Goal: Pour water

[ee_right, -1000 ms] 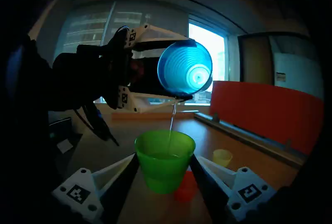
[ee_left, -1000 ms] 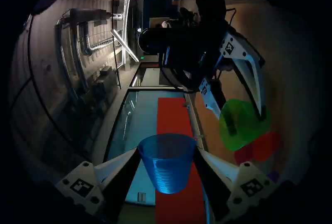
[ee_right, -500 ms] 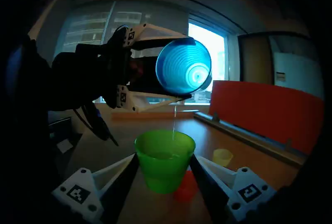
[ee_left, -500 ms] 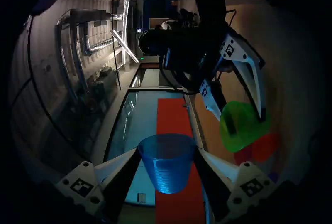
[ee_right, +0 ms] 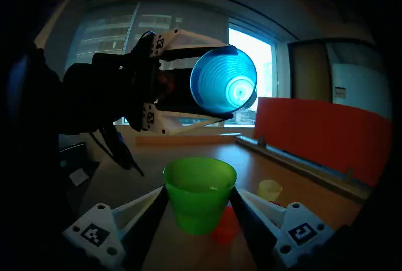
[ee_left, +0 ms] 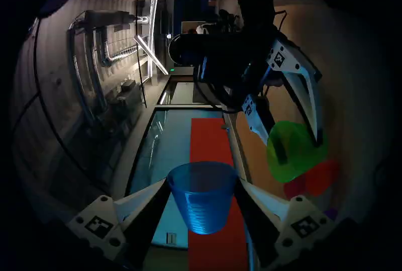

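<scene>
Two cups, each clamped between fingers [ee_left: 136,200]: left gripper [ee_left: 202,182] holds one tipped blue cup [ee_left: 203,204], right gripper [ee_right: 199,190] one green cup [ee_right: 199,198].

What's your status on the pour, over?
Left tongs shut on blue cup, tipped sideways above green cup. Right tongs shut on green cup, water inside, no stream. Nothing between cups.

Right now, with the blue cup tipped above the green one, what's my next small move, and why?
Probably roll the left gripper back to right the blue cup: no stream falls from it, and the green cup below already holds water.
</scene>
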A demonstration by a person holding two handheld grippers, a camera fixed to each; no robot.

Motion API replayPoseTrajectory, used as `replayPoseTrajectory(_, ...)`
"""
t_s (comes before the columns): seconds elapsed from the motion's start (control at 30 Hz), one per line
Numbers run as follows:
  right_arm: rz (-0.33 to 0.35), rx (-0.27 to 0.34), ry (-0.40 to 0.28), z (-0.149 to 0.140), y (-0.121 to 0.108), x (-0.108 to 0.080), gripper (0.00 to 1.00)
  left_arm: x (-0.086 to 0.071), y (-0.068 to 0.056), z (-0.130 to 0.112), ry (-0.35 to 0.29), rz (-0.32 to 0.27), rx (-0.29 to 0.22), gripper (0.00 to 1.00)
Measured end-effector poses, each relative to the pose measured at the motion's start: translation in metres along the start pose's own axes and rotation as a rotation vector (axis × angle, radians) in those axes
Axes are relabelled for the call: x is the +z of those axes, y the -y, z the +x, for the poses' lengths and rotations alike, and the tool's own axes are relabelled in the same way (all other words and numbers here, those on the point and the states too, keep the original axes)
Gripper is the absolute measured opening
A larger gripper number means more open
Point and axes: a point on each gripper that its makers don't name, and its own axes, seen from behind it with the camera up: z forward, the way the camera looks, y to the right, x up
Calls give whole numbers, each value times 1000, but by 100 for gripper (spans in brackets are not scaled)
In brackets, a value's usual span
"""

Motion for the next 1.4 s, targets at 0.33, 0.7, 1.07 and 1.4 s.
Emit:
replayPoseTrajectory(0.33,-4,1,-3,1,-1,1,87,-2,-1,0,3,-2,-21,87)
replayPoseTrajectory(0.7,-12,10,-9,2,-1,1,87,-5,-3,-11,38,4,-98,87)
replayPoseTrajectory(1.07,-17,7,-16,5,0,-1,87,-10,2,-14,37,31,-284,87)
replayPoseTrajectory(1.4,-21,-5,-18,9,1,-3,87,-13,1,-18,44,61,-431,87)
